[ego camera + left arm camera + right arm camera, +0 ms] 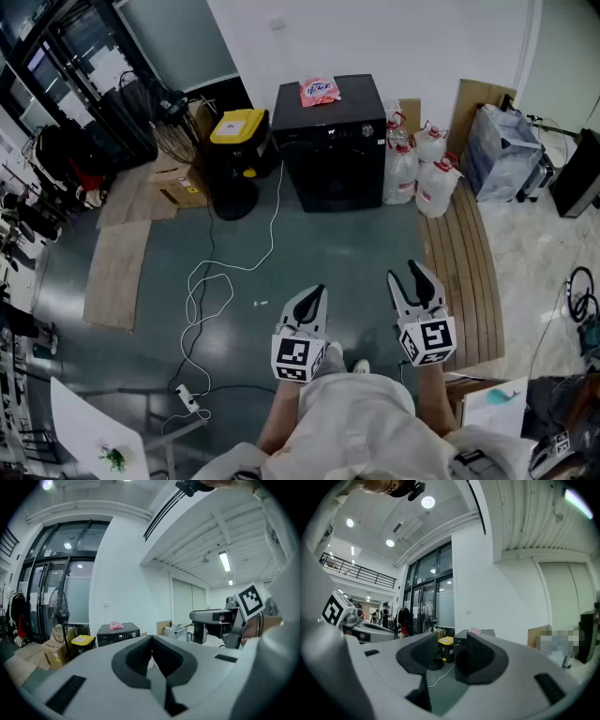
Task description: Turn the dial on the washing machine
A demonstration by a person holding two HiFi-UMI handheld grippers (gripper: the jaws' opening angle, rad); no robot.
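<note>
The black washing machine (333,141) stands against the far wall with a pink packet (320,91) on its top. Its dial (367,130) sits at the right end of the control strip. Both grippers are held low in front of the person, far short of the machine. My left gripper (316,293) is shut, pads meeting with nothing between them. My right gripper (408,277) is open and holds nothing. In the left gripper view the machine (118,633) and dial (133,634) show beyond the shut left gripper (151,644). In the right gripper view the machine (459,641) is partly hidden behind the right gripper (449,648).
A black bin with a yellow lid (239,141) stands left of the machine, with cardboard boxes (178,183) beside it. Plastic jugs (417,164) and a bag (506,150) sit to the right. A white cable (225,272) trails over the floor to a power strip (187,398). Wooden slats (464,262) lie at right.
</note>
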